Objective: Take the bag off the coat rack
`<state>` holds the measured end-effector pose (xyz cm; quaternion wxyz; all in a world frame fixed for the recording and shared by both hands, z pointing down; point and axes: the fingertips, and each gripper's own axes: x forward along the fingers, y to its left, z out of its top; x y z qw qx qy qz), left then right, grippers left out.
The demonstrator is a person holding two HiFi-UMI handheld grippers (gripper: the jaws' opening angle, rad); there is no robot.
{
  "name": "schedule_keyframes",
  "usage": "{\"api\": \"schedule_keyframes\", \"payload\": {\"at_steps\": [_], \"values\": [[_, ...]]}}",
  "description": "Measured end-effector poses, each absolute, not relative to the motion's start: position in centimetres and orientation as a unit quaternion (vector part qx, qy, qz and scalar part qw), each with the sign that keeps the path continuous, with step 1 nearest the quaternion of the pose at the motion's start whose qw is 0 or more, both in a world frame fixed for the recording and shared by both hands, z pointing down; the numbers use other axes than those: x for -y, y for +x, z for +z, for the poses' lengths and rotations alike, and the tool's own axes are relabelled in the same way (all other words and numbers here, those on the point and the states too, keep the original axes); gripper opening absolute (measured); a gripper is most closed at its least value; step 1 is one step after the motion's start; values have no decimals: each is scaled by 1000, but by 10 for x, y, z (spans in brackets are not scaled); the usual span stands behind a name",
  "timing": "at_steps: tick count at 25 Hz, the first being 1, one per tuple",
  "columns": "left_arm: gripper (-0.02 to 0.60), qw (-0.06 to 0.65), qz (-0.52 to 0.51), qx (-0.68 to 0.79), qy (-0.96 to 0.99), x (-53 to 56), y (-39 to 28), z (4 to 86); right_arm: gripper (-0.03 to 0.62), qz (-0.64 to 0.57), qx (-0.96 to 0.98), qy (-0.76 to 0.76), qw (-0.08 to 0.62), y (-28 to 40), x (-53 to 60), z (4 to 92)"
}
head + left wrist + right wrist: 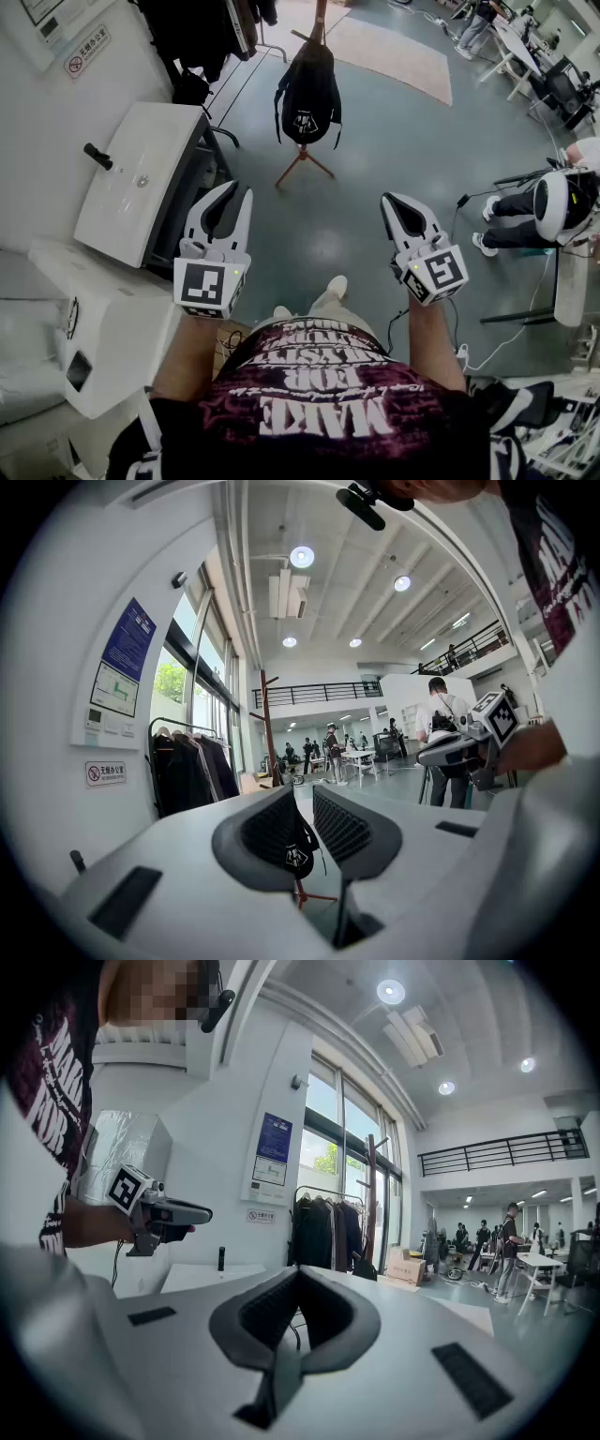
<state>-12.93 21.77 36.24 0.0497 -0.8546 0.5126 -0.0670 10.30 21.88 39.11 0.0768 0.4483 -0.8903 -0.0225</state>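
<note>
Facing the coat rack, both arms held out. Short of the coat rack and to its left, the left hand-held gripper, jaws spread and pinching nothing. Short of the coat rack and to its right, the right hand-held gripper, jaws pressed together on nothing.

Hanging on the coat rack itself, well beyond both sets of jaw tips and touched by neither: the black bag. Straps drooping at its sides, a white logo low on its front, the rack's splayed wooden legs just below. In the left gripper view, framed through the spread jaws, the same bag against the pole.

Left of the coat rack, a white desk with a short black post on top. Farther along that side, a rail of dark coats by the window wall.

Right of the coat rack, a pale rug on the grey-green floor. Farther right again, a person in dark trousers.
</note>
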Motion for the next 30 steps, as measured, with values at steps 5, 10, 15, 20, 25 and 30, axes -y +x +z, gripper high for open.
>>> {"api": "schedule_keyframes", "payload": {"at_steps": [5,10,15,20,25,30], "values": [[54,47,-60,-516,-853,-229,-140,358,5,-27,893,441,82,92,-224,383],[54,48,-53,-516,-854,-236,-151,359,5,-27,892,444,84,84,-230,378],[54,43,-50,-511,-857,-246,-161,367,8,-17,889,447,98,79,-242,385],[54,27,-57,-506,-860,-247,-162,383,49,4,890,445,96,77,-249,396],[54,-23,-28,-498,-866,-242,-163,388,83,15,889,448,92,80,-241,404],[54,-19,-13,-504,-864,-222,-165,380,110,9,889,451,83,88,-222,399]]}}
